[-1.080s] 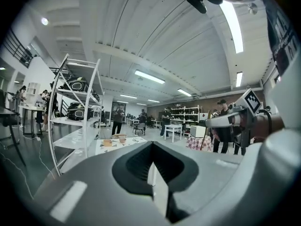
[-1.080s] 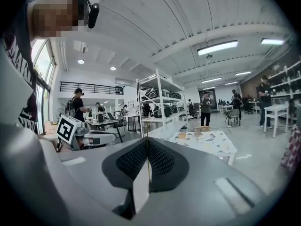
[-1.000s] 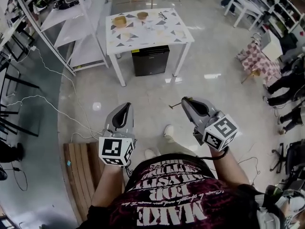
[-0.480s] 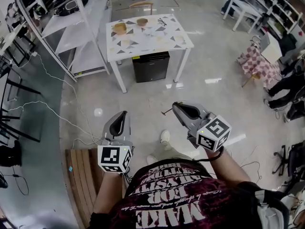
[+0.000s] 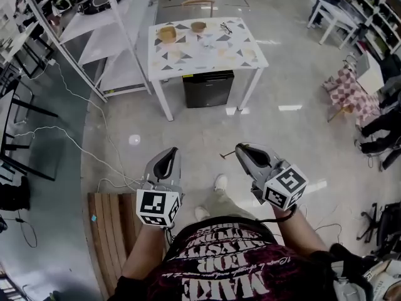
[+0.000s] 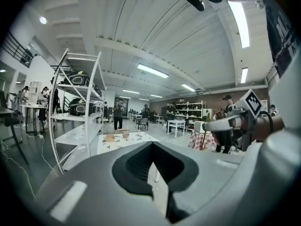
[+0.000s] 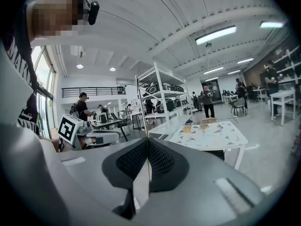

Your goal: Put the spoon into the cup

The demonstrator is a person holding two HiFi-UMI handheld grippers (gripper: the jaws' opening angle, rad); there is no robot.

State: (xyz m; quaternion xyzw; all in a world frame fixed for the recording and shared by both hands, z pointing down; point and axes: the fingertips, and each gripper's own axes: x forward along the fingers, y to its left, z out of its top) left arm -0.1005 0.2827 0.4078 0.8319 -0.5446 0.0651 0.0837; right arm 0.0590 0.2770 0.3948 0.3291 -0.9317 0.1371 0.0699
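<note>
Head view: left gripper (image 5: pixel 170 150) closed and empty, right gripper (image 5: pixel 238 149) clamped on the spoon (image 5: pixel 225 155) jutting sideways from its tip, both well apart from the white table (image 5: pixel 207 61) bearing brown vessels (image 5: pixel 166 34). Left gripper view: jaws pressed together on nothing. Right gripper view: jaws pinched on a thin upright handle.

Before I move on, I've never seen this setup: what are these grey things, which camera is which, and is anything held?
No robot here: a person stands holding a two-jaw tool in each hand. The head view looks down from a camera on their head: left gripper, right gripper. The two gripper views come from cameras riding on each gripper, looking along its jaws. Both pairs of jaws are together. The right ones pinch a thin brown stick, seemingly the spoon; the left hold nothing. Ahead stands a patterned table with two brown bowls and small items too far to name.
</note>
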